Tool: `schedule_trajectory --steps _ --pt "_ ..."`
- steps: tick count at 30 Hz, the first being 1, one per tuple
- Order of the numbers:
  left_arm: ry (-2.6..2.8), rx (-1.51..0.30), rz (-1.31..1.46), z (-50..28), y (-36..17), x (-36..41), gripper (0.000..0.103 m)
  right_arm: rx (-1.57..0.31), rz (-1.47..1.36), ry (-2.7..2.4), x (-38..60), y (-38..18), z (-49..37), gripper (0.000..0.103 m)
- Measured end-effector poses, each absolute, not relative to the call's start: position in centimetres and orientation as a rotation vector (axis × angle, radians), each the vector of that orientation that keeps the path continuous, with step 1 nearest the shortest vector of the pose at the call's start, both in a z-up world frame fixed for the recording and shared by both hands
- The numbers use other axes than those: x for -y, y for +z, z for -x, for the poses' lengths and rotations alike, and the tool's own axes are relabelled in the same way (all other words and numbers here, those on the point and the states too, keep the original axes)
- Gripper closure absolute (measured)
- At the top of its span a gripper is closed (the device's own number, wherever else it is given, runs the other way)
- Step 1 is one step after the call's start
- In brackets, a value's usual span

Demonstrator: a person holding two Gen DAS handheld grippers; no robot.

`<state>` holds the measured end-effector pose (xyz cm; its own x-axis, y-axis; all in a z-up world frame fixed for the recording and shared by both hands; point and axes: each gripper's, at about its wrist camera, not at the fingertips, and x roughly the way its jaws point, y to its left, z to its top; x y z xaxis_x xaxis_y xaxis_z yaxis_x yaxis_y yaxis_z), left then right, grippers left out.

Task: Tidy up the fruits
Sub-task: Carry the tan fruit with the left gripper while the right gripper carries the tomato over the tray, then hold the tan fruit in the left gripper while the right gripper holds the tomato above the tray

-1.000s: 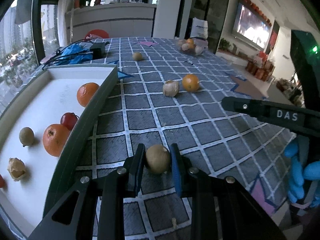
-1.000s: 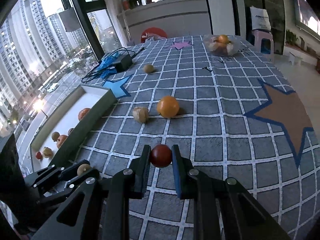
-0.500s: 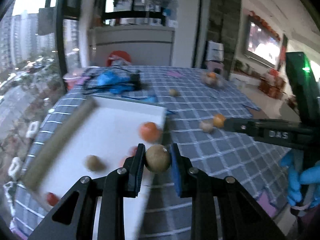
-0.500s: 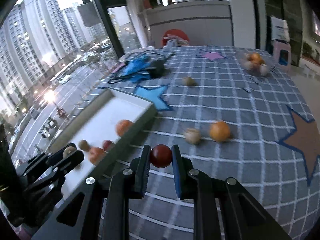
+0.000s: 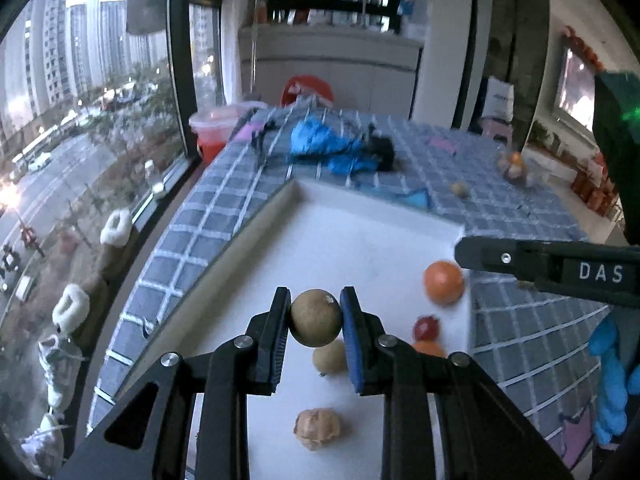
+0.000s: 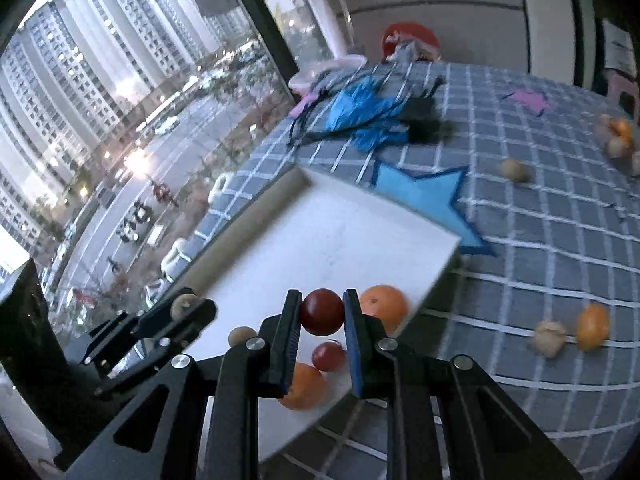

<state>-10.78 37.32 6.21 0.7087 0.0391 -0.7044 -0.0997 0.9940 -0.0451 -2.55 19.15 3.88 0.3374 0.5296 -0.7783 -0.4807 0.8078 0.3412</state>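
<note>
My left gripper [image 5: 315, 322] is shut on a round brown fruit [image 5: 315, 317], held above the white tray [image 5: 360, 236]. Below it in the tray lie another brown fruit [image 5: 330, 356], a wrinkled walnut-like fruit [image 5: 317, 428], a small red fruit [image 5: 426, 327] and an orange [image 5: 443, 282]. My right gripper [image 6: 322, 312] is shut on a dark red fruit [image 6: 322, 311], over the tray's [image 6: 332, 240] near right corner. Under it sit two oranges [image 6: 383, 307] [image 6: 302, 386] and a red fruit [image 6: 328, 355]. The left gripper [image 6: 188, 308] shows at lower left in the right wrist view.
On the checked tablecloth [image 6: 540, 240] lie an orange [image 6: 593, 326], a wrinkled fruit [image 6: 550, 338] and a brown fruit [image 6: 513, 169]. A clear bag of fruit [image 6: 618, 136] sits far right. Blue gloves and a black cable [image 6: 380, 120] lie behind the tray. A window borders the table's left edge.
Both grippers have swung left from over the tablecloth to above the tray, each keeping its fruit. The tray now lies straight ahead in both views.
</note>
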Motion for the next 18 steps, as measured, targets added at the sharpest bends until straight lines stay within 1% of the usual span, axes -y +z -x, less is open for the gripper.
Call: schedule_trajectory --steps 6,18 --pt "0.077 -0.844 0.097 10.0 3.6 -37.8 0.075 -1.075 0.008 0.659 -20.8 1.3 2.4 0.081" --pt "0.086 -0.840 0.091 10.3 3.3 -37.6 0.075 -1.046 0.071 0.630 -20.3 1.2 2.9 0.081"
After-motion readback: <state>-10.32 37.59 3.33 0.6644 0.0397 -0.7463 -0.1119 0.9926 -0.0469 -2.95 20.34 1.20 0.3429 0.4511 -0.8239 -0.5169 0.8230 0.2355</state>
